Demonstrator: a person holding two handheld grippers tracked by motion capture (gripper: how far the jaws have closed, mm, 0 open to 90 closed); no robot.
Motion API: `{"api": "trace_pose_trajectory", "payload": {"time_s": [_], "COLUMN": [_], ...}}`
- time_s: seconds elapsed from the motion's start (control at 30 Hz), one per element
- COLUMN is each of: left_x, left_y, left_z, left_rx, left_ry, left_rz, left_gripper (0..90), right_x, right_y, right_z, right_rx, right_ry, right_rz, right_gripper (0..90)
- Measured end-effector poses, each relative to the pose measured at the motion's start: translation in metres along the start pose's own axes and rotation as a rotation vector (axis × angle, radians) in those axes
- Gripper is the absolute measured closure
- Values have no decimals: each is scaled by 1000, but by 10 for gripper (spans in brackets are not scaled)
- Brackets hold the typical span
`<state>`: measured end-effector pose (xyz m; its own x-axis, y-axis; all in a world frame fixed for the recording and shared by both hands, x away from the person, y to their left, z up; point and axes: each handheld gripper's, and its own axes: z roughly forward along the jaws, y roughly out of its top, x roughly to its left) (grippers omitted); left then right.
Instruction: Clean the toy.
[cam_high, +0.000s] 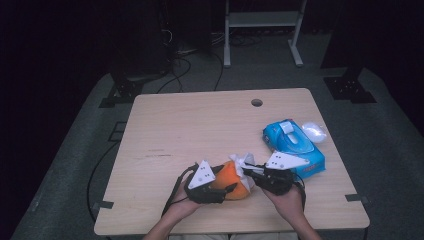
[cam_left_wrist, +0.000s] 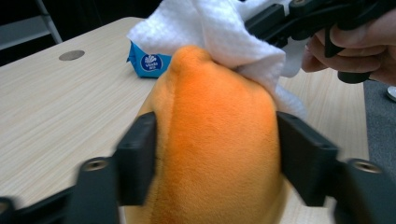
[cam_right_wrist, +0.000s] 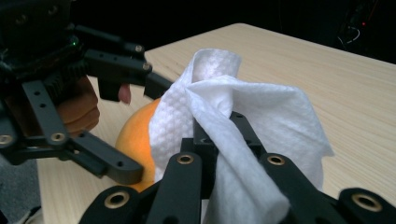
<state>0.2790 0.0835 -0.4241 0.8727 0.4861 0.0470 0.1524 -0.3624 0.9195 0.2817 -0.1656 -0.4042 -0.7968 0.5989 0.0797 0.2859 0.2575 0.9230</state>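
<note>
So the left gripper (cam_left_wrist: 215, 154) has its two black jaws on either side of an orange plush toy (cam_left_wrist: 217, 140), one pad against each flank, and the fuzzy body fills the whole gap between them. Looks like a proper grasp to me, with the soft fabric bulging a bit above the pads. From the high view the same gripper (cam_high: 220, 192) sits near the front edge of the table (cam_high: 200, 125), with the toy (cam_high: 232, 182) sticking out past its fingertips toward the other hand.

The right gripper (cam_right_wrist: 217, 133) is clenched tight on a white wipe (cam_right_wrist: 261, 121). The cloth is pinched right between the fingertips and spills out over both sides of the jaws, with a twisted bit standing up above them. The loose part of the wipe drapes onto the top of the plush toy (cam_right_wrist: 135, 135), just ahead of and to the left of those fingertips, so cloth and toy are touching. In the left gripper view you can see the wipe (cam_left_wrist: 219, 32) lying over the toy's far top end, well beyond the left pads.

Off past the right gripper (cam_high: 255, 172) in the high view there's a blue pack of wipes (cam_high: 295, 140) lying flat on the table, just beside that hand, and a small clear lid-looking thing (cam_high: 314, 131) next to it.
</note>
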Motion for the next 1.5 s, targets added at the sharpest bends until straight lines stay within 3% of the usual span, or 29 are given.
{"api": "trace_pose_trajectory", "payload": {"time_s": [0.1,0.23,0.3,0.37,0.47,0.53,0.6,0.7,0.87,0.97,1.03,1.1,1.23,1.3,1.37,1.47,1.5], "left_x": [9,18,16,12,8,8,10,7,6,11,15,18,13,9,9,11,11], "left_y": [-5,-12,-13,-10,-2,2,4,8,7,5,1,-3,-6,-5,-5,-6,-6], "left_z": [1,4,6,4,-1,-6,-8,-12,-10,-9,-9,-6,2,3,3,1,1], "left_rx": [-7,3,3,9,17,26,24,15,11,-20,-9,4,2,-3,-8,-14,-19], "left_ry": [4,-40,-50,-28,-7,12,20,16,8,4,16,7,-4,22,34,25,16], "left_rz": [-40,-102,-101,-77,-55,-42,-45,-42,-34,-47,-65,-93,-70,-64,-70,-80,-80], "left_gripper": [171,105,137,284,395,414,431,444,427,276,178,139,203,263,314,331,327], "right_x": [-3,-9,-10,-11,-10,-3,9,24,4,-4,-9,-15,-14,-5,4,13,11], "right_y": [-2,-4,-4,-4,-2,2,8,13,4,-2,-4,-6,-6,-4,-2,3,3], "right_z": [1,0,0,0,-3,-6,-5,1,0,2,2,0,-1,0,1,4,3], "right_rx": [4,1,1,1,-16,-34,-50,-24,-22,-5,-5,-7,-11,-14,-21,-12,-15], "right_ry": [-8,-16,-19,-28,-26,-17,24,1,-15,-33,-50,-55,-48,-47,-14,-10,-17], "right_rz": [7,29,35,37,50,21,-18,-105,-22,-3,8,32,47,17,-3,-66,-60], "right_gripper": [828,828,828,828,828,827,827,828,828,828,828,827,827,827,826,826,827]}}
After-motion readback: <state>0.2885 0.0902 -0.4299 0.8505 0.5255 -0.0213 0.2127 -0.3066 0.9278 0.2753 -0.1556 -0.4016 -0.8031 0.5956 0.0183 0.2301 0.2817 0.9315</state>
